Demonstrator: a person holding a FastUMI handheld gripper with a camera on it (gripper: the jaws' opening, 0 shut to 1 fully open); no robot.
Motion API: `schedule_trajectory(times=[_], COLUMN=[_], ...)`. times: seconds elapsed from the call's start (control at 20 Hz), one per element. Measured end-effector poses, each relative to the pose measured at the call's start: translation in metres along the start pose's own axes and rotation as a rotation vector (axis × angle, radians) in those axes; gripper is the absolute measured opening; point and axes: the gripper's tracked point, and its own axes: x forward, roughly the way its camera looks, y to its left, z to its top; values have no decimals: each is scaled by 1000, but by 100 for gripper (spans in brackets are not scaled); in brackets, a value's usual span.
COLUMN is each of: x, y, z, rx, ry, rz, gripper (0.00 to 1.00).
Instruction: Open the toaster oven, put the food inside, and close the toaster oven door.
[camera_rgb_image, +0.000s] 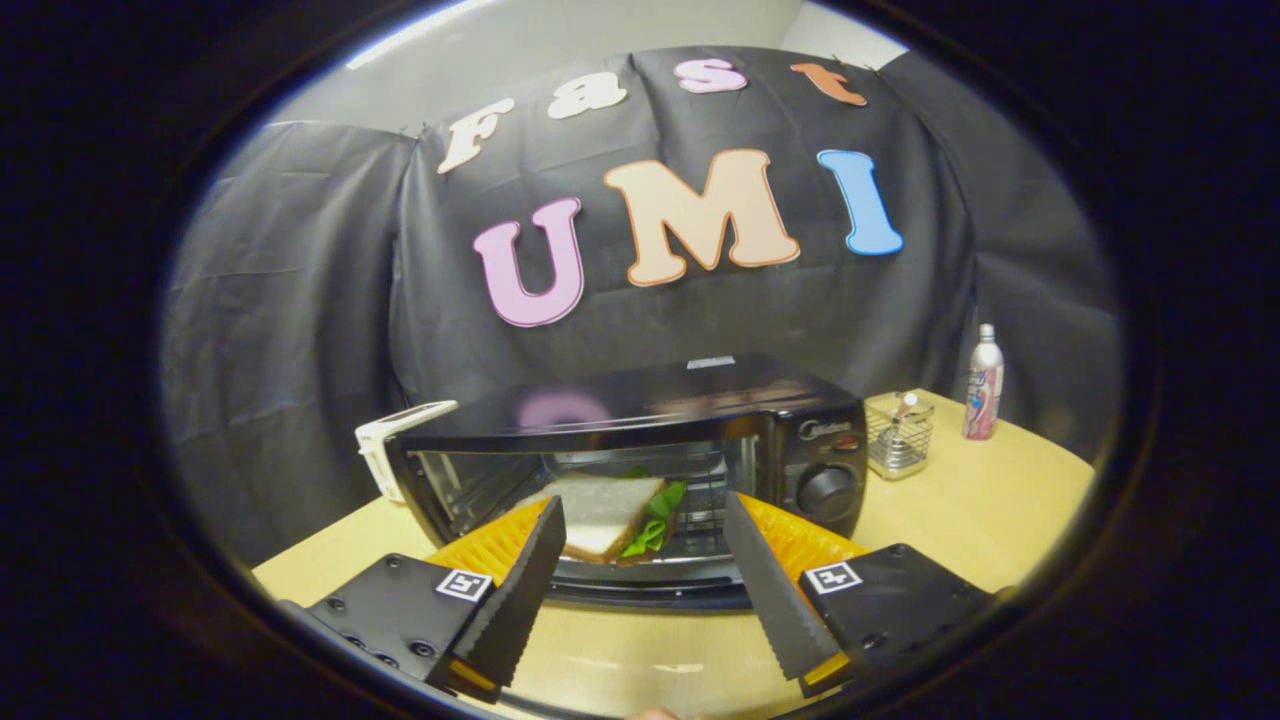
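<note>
already the triangular white-bread sandwich with green lettuce (610, 515) sits inside the black toaster oven (640, 450) at frame centre; the gripper (640, 575) is spread empty. its dropped glass door (650, 590) could slip off a glancing finger.
</note>
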Motion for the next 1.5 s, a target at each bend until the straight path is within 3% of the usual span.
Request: schedule_trajectory(times=[0.25,0.75,1.15,1.5], x=[-56,-125,-109,-97], y=[2,1,-13,-15], z=[-23,-115,-158,-156], rx=[31,87,66,51], ry=[69,290,373,370], rz=[91,127,71,66], gripper=[98,97,97,96])
